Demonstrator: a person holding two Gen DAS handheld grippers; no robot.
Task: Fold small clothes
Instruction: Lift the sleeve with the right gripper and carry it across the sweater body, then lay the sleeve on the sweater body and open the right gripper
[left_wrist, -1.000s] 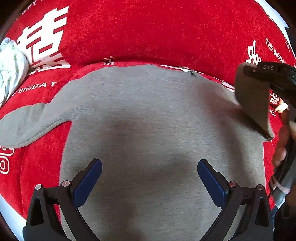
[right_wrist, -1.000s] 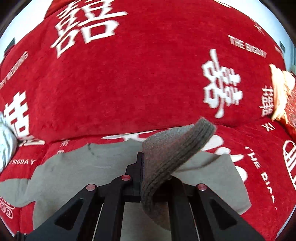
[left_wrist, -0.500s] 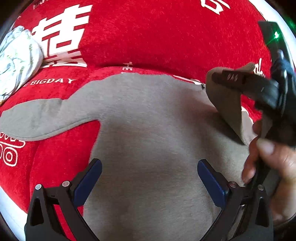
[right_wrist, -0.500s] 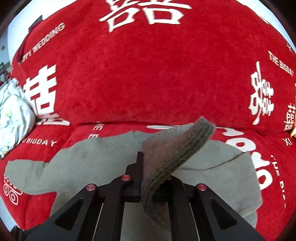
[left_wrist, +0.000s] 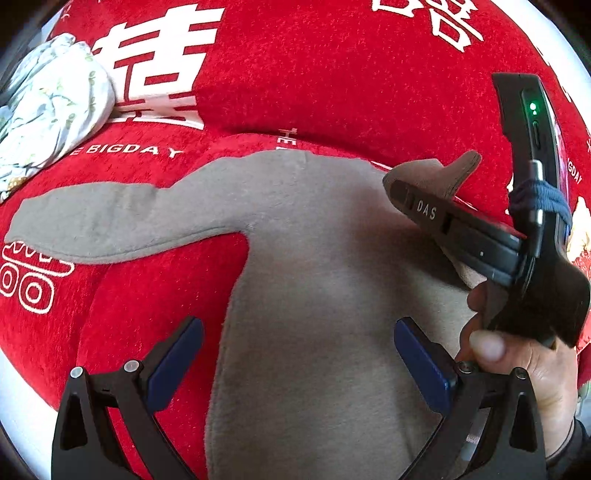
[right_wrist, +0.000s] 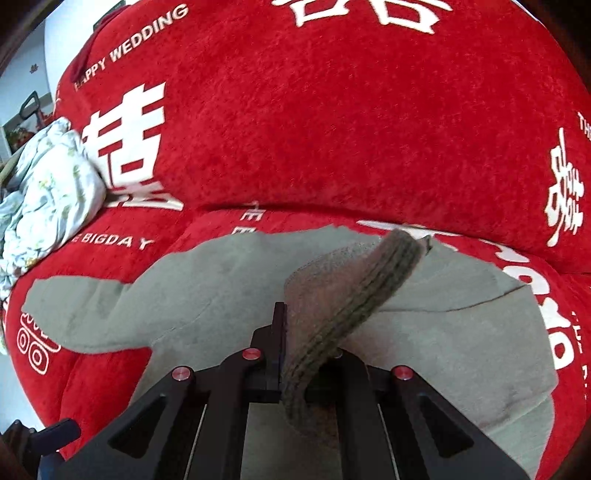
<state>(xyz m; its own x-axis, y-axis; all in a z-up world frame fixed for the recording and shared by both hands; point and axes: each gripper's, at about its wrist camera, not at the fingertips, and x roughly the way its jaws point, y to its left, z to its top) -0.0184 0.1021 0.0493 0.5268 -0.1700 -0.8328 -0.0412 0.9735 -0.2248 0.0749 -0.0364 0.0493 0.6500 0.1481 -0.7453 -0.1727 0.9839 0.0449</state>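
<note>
Right claw (right_wrist: 295, 354) clamping the ribbed cuff (right_wrist: 351, 295) of the grey top (left_wrist: 314, 295), lifting that sleeve for folding inward. Left claw (left_wrist: 295, 358) hovering wide apart, gripping nothing. Top lying flat on the red sofa cover (left_wrist: 332, 74), other sleeve (left_wrist: 110, 218) outstretched.

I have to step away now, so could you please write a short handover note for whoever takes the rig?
Right claw: shut on the ribbed cuff of the grey fleece top's sleeve, lifted over the body.
Left claw: open, empty, above the top's lower body.
The top lies flat on the red plush sofa cover; its other sleeve is spread out sideways.
Done: one sleeve picked up.
Left: lay it across, fold the other sleeve, fold the body.
</note>
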